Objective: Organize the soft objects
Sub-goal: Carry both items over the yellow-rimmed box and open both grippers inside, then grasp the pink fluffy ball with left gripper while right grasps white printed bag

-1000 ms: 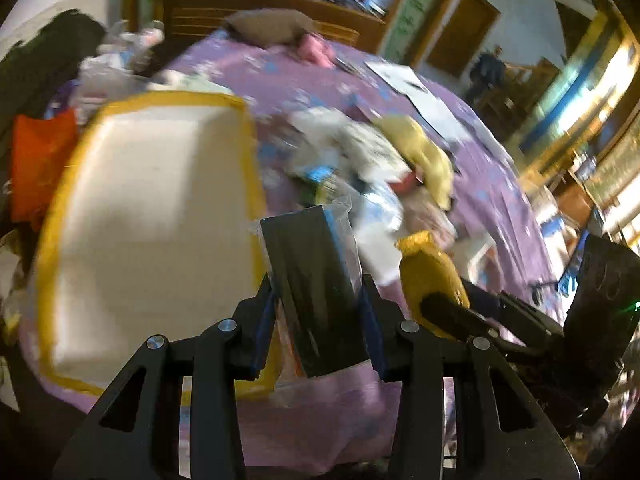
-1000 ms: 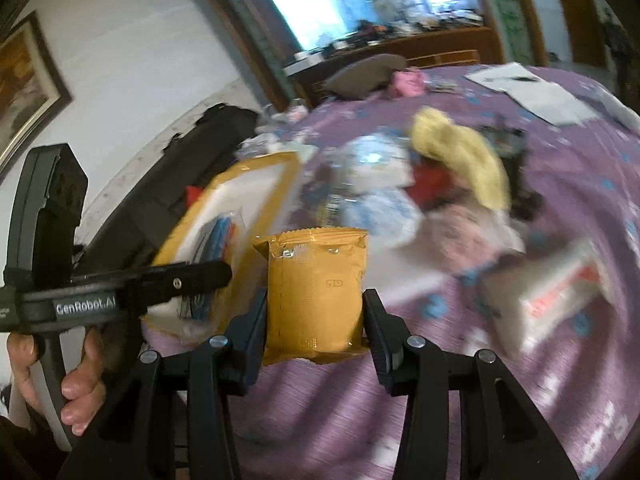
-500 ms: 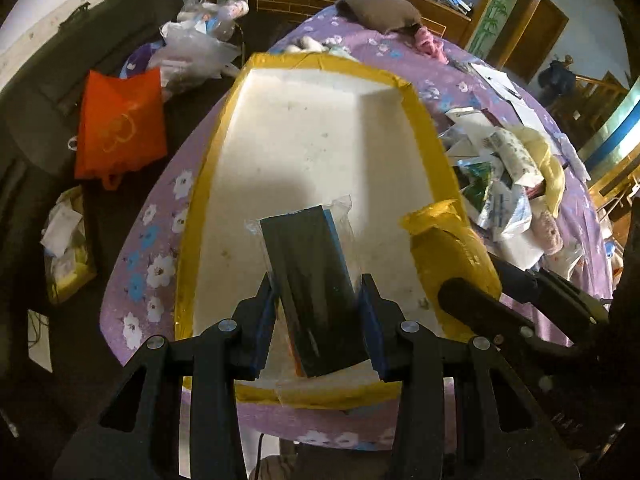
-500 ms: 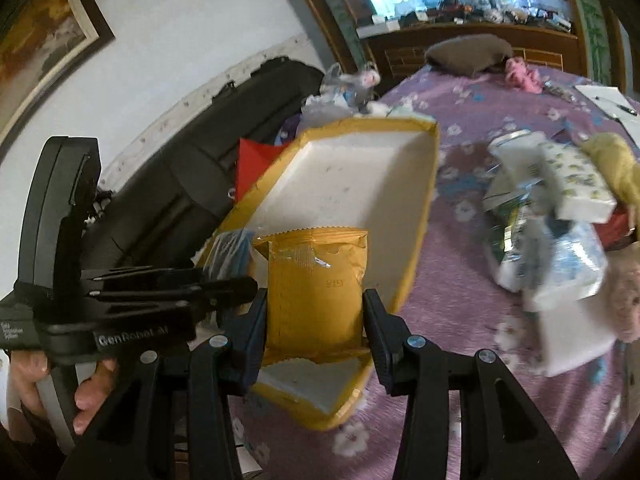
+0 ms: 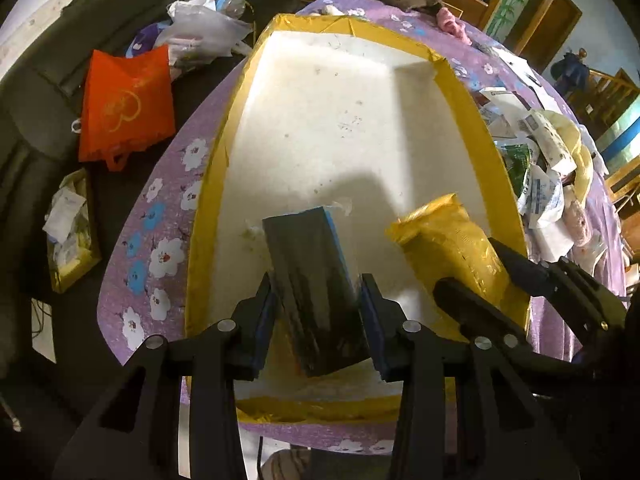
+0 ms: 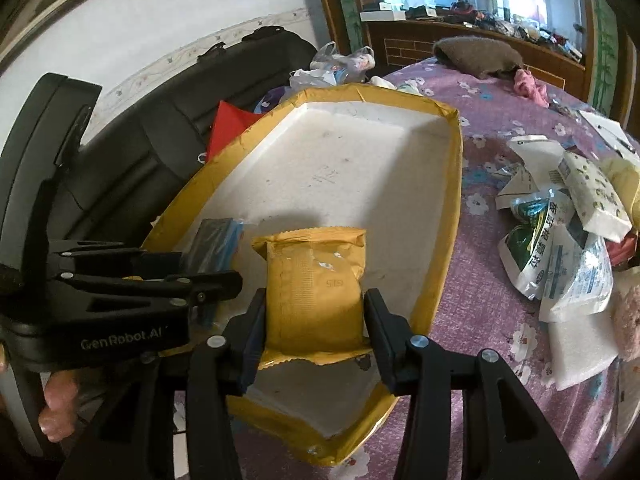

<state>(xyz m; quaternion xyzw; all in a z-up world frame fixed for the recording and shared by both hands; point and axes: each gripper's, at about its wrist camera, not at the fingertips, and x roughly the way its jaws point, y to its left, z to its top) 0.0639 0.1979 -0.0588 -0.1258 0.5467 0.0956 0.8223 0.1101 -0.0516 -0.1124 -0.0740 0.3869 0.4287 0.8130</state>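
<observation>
My left gripper (image 5: 318, 300) is shut on a dark flat packet with blue edges (image 5: 310, 280) and holds it over the near end of a white foam tray with yellow tape rim (image 5: 464, 92). My right gripper (image 6: 314, 312) is shut on a yellow foil pouch (image 6: 316, 284), also over the tray's (image 6: 452, 184) near end. In the left wrist view the pouch (image 5: 448, 248) hangs just right of the dark packet. In the right wrist view the left gripper (image 6: 224, 276) with its packet (image 6: 214, 244) is at the left.
The tray lies on a purple flowered tablecloth (image 6: 500, 360). A pile of soft packets and tissue packs (image 6: 560, 232) lies to the right of the tray. A grey cushion (image 6: 476, 56) lies at the far end. An orange bag (image 5: 124, 104) and a black sofa (image 5: 36, 92) are left of the table.
Both grippers have swung left from the pile of packets to above the tray and come lower over its near end, each still holding its packet.
</observation>
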